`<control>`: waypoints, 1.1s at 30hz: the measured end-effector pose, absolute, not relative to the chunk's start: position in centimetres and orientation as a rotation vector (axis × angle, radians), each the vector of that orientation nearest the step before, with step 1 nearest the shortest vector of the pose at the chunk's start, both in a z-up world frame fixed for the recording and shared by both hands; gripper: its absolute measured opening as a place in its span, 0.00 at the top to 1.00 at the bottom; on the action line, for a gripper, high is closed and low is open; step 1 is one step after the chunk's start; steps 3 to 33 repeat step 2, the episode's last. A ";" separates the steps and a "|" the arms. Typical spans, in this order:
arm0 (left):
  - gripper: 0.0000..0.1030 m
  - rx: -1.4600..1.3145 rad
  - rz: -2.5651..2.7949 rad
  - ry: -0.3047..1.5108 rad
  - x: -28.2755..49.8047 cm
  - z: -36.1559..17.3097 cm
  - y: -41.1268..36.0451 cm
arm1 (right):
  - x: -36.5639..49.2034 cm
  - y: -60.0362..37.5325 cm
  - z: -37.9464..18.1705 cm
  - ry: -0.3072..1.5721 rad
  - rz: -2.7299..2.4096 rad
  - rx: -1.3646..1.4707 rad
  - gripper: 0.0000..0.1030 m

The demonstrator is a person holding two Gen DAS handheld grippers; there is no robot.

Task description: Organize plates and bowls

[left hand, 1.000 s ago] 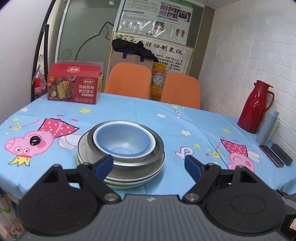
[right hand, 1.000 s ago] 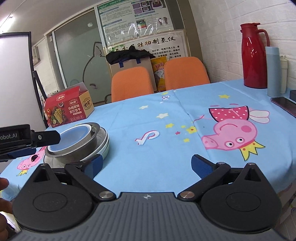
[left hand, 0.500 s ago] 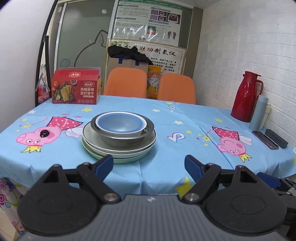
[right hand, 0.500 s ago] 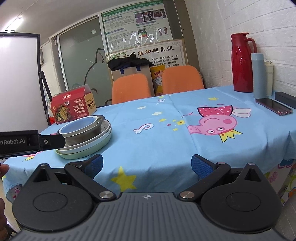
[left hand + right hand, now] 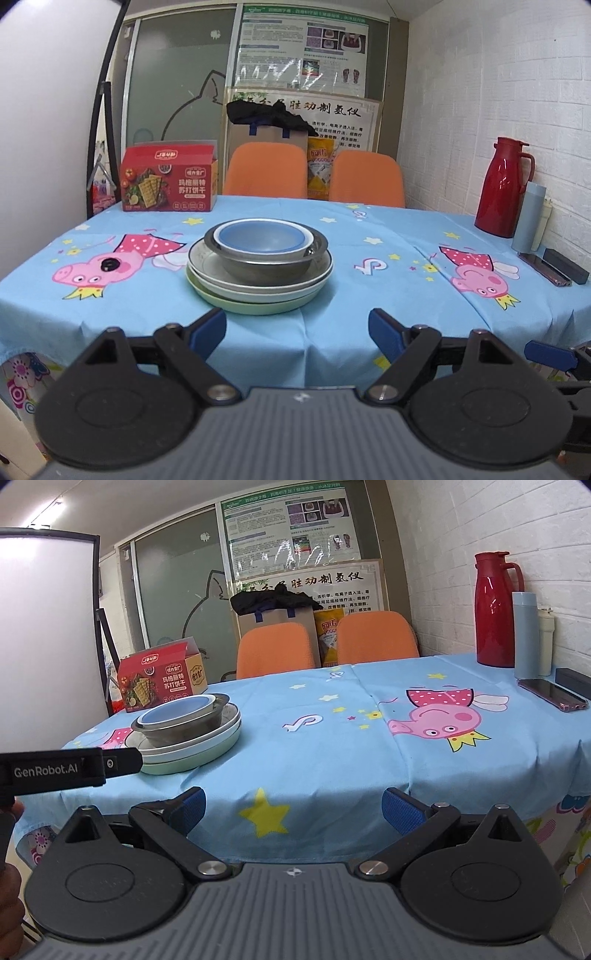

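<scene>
"GenRobot.AI" in white on the black side of the left tool. Red cracker box at the table's far left corner: "苏打饼干" on its front. Board behind the chairs: big chars, approx. "胜功制氢仪". Wall poster txt too small to read.

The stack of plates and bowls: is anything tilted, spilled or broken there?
The blue bowl sits slightly tilted and off-centre inside the metal bowl. The plates below lie flat. No spill or damage shows.
</scene>
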State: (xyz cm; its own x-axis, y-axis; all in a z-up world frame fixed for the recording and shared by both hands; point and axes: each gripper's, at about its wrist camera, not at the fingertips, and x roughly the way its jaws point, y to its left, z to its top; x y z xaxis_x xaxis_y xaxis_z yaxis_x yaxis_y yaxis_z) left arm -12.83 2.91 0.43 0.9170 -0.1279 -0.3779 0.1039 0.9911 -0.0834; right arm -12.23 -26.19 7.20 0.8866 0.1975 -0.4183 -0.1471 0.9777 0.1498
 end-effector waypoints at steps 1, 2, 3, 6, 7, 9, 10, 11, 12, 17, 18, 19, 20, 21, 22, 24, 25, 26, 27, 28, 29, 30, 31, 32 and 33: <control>0.21 -0.063 -0.117 0.388 -12.9 0.5 2.8 | -12.3 -26.1 7.1 0.448 0.182 0.112 0.00; 0.21 -0.062 -0.115 0.385 -13.0 0.6 2.8 | -12.4 -26.0 7.1 0.449 0.183 0.111 0.00; 0.21 -0.062 -0.115 0.385 -13.0 0.6 2.8 | -12.4 -26.0 7.1 0.449 0.183 0.111 0.00; 0.21 -0.062 -0.115 0.385 -13.0 0.6 2.8 | -12.4 -26.0 7.1 0.449 0.183 0.111 0.00; 0.21 -0.062 -0.115 0.385 -13.0 0.6 2.8 | -12.4 -26.0 7.1 0.449 0.183 0.111 0.00; 0.21 -0.062 -0.115 0.385 -13.0 0.6 2.8 | -12.4 -26.0 7.1 0.449 0.183 0.111 0.00; 0.21 -0.062 -0.115 0.385 -13.0 0.6 2.8 | -12.4 -26.0 7.1 0.449 0.183 0.111 0.00; 0.21 -0.062 -0.115 0.385 -13.0 0.6 2.8 | -12.4 -26.0 7.1 0.449 0.183 0.111 0.00; 0.21 -0.062 -0.115 0.385 -13.0 0.6 2.8 | -12.4 -26.0 7.1 0.449 0.183 0.111 0.00; 0.21 -0.062 -0.115 0.385 -13.0 0.6 2.8 | -12.4 -26.0 7.1 0.449 0.183 0.111 0.00; 0.21 -0.062 -0.115 0.385 -13.0 0.6 2.8 | -12.4 -26.0 7.1 0.449 0.183 0.111 0.00; 0.21 -0.062 -0.115 0.385 -13.0 0.6 2.8 | -12.4 -26.0 7.1 0.449 0.183 0.111 0.00; 0.21 -0.062 -0.115 0.385 -13.0 0.6 2.8 | -12.4 -26.0 7.1 0.449 0.183 0.111 0.00; 0.21 -0.062 -0.115 0.385 -13.0 0.6 2.8 | -12.4 -26.0 7.1 0.449 0.183 0.111 0.00; 0.21 -0.062 -0.115 0.385 -13.0 0.6 2.8 | -12.4 -26.0 7.1 0.449 0.183 0.111 0.00; 0.21 -0.062 -0.115 0.385 -13.0 0.6 2.8 | -12.4 -26.0 7.1 0.449 0.183 0.111 0.00; 0.21 -0.062 -0.115 0.385 -13.0 0.6 2.8 | -12.4 -26.0 7.1 0.449 0.183 0.111 0.00; 0.21 -0.062 -0.115 0.385 -13.0 0.6 2.8 | -12.4 -26.0 7.1 0.449 0.183 0.111 0.00; 0.21 -0.062 -0.115 0.385 -13.0 0.6 2.8 | -12.4 -26.0 7.1 0.449 0.183 0.111 0.00; 0.21 -0.062 -0.115 0.385 -13.0 0.6 2.8 | -12.4 -26.0 7.1 0.449 0.183 0.111 0.00; 0.21 -0.062 -0.115 0.385 -13.0 0.6 2.8 | -12.4 -26.0 7.1 0.449 0.183 0.111 0.00; 0.21 -0.062 -0.115 0.385 -13.0 0.6 2.8 | -12.4 -26.0 7.1 0.449 0.183 0.111 0.00; 0.21 -0.062 -0.115 0.385 -13.0 0.6 2.8 | -12.4 -26.0 7.1 0.449 0.183 0.111 0.00; 0.21 -0.062 -0.115 0.385 -13.0 0.6 2.8 | -12.4 -26.0 7.1 0.449 0.183 0.111 0.00; 0.21 -0.062 -0.115 0.385 -13.0 0.6 2.8 | -12.4 -26.0 7.1 0.449 0.183 0.111 0.00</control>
